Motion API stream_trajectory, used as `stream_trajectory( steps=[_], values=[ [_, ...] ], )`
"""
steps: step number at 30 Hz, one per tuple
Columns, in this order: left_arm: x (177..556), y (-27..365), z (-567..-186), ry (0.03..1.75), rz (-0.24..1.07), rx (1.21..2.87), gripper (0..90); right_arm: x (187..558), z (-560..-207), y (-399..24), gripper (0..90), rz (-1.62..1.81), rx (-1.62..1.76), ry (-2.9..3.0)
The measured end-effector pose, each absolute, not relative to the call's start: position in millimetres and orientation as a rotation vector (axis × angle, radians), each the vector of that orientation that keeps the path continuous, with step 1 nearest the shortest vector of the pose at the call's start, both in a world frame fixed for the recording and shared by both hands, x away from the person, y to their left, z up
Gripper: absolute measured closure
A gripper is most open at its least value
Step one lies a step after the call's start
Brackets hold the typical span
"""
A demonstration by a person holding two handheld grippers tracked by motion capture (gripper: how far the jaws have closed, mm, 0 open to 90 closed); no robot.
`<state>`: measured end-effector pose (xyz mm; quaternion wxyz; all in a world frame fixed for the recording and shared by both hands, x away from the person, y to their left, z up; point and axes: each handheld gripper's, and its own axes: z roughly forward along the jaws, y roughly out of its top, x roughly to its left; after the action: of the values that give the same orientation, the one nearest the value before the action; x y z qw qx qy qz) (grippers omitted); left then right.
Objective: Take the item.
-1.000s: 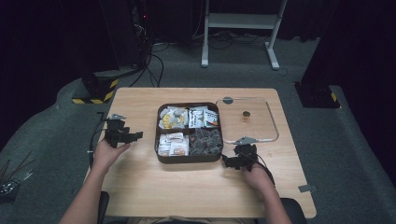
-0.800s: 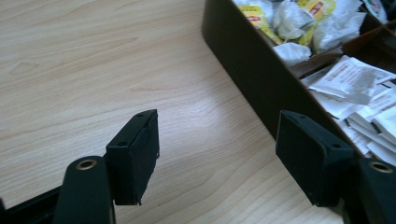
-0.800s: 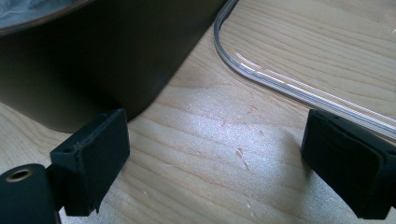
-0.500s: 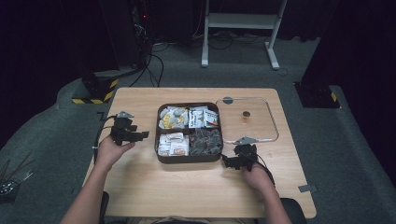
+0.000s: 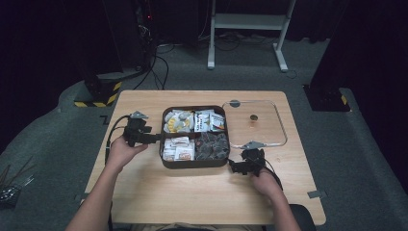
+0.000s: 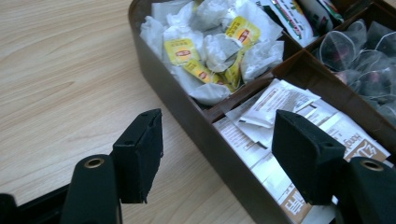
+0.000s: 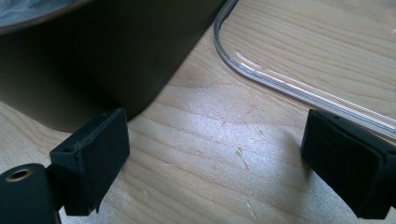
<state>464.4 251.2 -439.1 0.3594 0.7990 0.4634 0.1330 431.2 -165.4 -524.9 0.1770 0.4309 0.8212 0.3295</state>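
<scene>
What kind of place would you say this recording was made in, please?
Probably a lab or studio recording corner, not a home: a lone wooden table on grey carpet, dark equipment with trailing cables behind it, and yellow-black hazard tape on a stand's base. A tea box sits on the table.

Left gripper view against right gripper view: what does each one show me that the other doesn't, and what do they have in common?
Left gripper view alone: the inside of the dark brown compartment box, with crumpled white tea bags with yellow tags, flat white paper sachets and clear-wrapped dark pods. The left tongs stand open across the box's near wall.

Right gripper view alone: the clear plastic lid lying flat, and the box's outer corner. The right tongs are open, with nothing between them.

Shared: the box and the light wooden table.
</scene>
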Motion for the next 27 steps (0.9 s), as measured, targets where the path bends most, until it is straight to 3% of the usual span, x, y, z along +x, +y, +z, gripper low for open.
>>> stream_trajectory(
  steps=[11, 27],
  values=[
    [470.4, 233.5, -441.0, 1.137, 0.249, 2.078, 39.5, 431.1, -524.8, -165.4, 7.9, 0.933, 1.22, 2.325],
    [473.0, 213.8, -453.8, 1.076, 0.244, 2.121, 42.9, 431.1, -524.9, -165.5, 8.0, 0.933, 1.218, 2.324]
  ],
)
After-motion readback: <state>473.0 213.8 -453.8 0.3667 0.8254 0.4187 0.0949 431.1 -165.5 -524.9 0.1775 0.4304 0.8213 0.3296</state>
